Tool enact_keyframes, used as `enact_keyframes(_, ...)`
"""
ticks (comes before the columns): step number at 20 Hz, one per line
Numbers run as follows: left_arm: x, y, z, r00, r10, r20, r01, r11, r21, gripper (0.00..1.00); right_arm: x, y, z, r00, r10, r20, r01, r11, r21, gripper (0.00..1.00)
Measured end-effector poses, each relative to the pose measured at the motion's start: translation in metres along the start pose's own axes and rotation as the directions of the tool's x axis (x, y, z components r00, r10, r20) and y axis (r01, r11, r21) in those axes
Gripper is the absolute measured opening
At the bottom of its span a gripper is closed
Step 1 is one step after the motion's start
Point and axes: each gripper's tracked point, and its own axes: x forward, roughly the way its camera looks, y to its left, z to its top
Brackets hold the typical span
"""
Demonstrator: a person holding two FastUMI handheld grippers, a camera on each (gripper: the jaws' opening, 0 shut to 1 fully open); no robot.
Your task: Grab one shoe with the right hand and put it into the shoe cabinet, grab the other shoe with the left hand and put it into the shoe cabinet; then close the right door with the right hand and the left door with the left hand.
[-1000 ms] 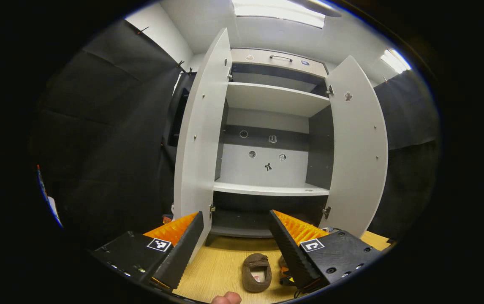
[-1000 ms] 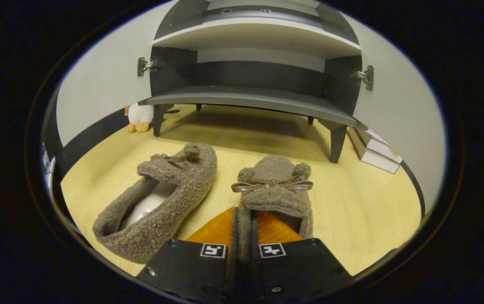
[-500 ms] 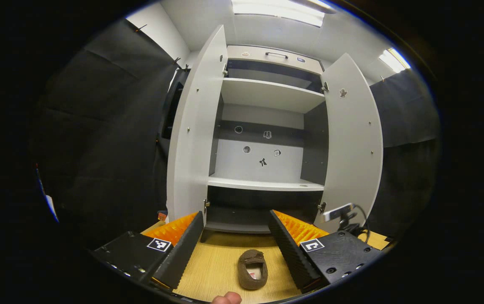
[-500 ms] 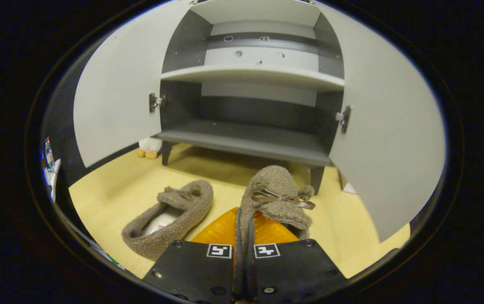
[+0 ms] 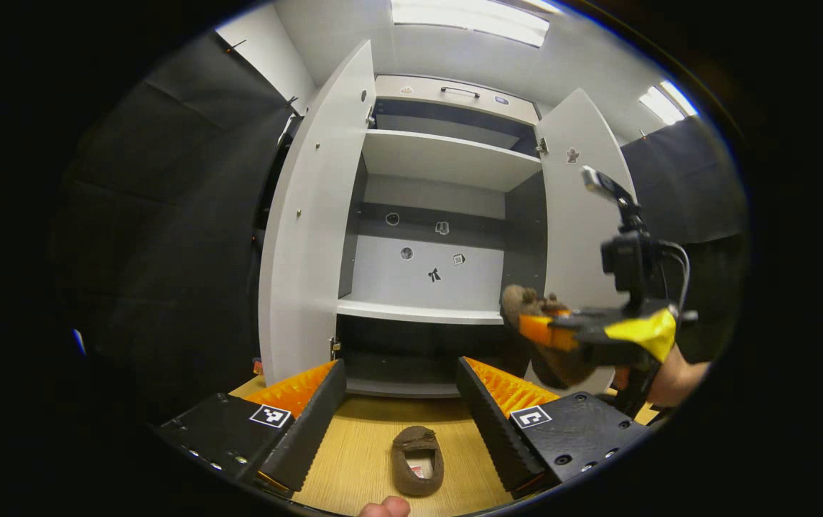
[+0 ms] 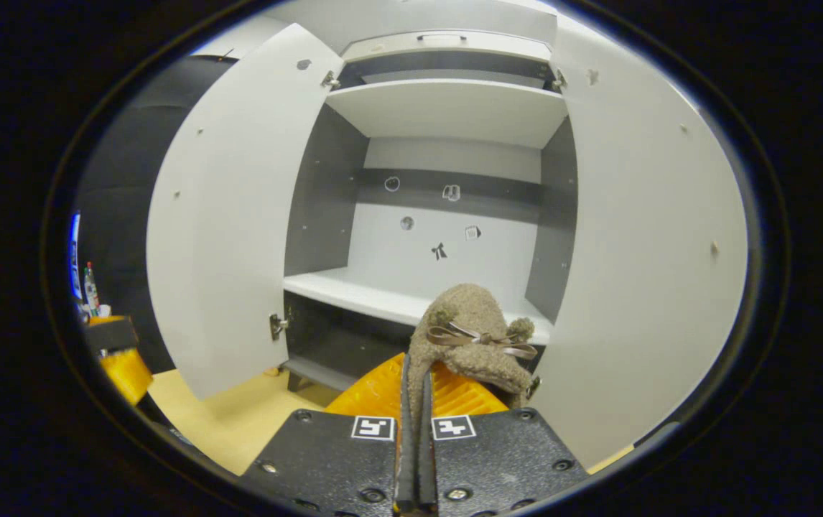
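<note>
- Our right gripper [image 6: 415, 402] has its fingers pinching the brown fuzzy shoe [image 6: 472, 334] by its wall, raised before the shoe cabinet [image 6: 447, 108], near the middle shelf's right edge.
- Our left gripper [image 5: 401, 398] is spread wide, holding nothing.
- The other shoe [image 5: 417, 470] lies on the wooden floor [image 5: 354, 467] below it.
- Both doors stand open.
- Small stickers dot the back panel; we can read no writing.
</note>
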Motion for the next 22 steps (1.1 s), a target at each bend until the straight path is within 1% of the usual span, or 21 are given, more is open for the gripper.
enact_keyframes(2,-0.001,0.000,-0.001,1.000,-0.001,0.003,0.001,1.000,-0.007,0.95,0.033,-0.013,0.039,1.000,-0.015,0.001,0.015,1.000,-0.021,0.06)
enact_keyframes(3,-0.002,0.001,-0.002,1.000,0.002,0.001,-0.002,1.000,-0.008,0.95,0.054,-0.019,0.049,1.000,-0.021,-0.014,0.021,0.999,-0.035,0.06)
enact_keyframes(5,-0.004,0.003,-0.004,1.000,0.007,-0.005,-0.007,1.000,-0.002,0.95,0.094,-0.028,0.065,0.998,-0.035,-0.053,0.033,0.999,-0.031,0.06)
enact_keyframes(8,-0.006,0.006,-0.004,1.000,0.019,-0.005,-0.019,1.000,-0.006,0.95,0.150,-0.036,0.077,0.992,-0.054,-0.110,0.047,0.997,-0.062,0.05)
enact_keyframes(10,-0.007,0.012,-0.003,0.999,0.037,-0.001,-0.037,0.999,0.003,0.95,0.183,-0.040,0.076,0.985,-0.071,-0.160,0.061,0.996,-0.061,0.06)
enact_keyframes(12,-0.007,0.018,-0.003,0.999,0.051,-0.002,-0.051,0.999,0.006,0.95,0.204,-0.044,0.069,0.975,-0.088,-0.205,0.080,0.996,-0.047,0.06)
enact_keyframes(15,-0.008,0.026,0.000,0.998,0.068,0.005,-0.068,0.998,0.008,0.95,0.231,-0.049,0.046,0.954,-0.125,-0.273,0.106,0.991,-0.083,0.06)
enact_keyframes(17,-0.008,0.032,0.000,0.997,0.082,0.004,-0.082,0.997,0.010,0.95,0.238,-0.044,0.032,0.938,-0.121,-0.324,0.106,0.992,-0.064,0.05)
enact_keyframes(20,-0.009,0.037,-0.005,0.995,0.097,-0.012,-0.097,0.995,0.001,0.95,0.245,-0.035,0.021,0.926,-0.123,-0.356,0.105,0.992,-0.068,0.06)
enact_keyframes(22,-0.010,0.039,-0.007,0.995,0.100,-0.014,-0.100,0.995,-0.007,0.95,0.248,-0.037,0.022,0.921,-0.149,-0.360,0.127,0.988,-0.084,0.07)
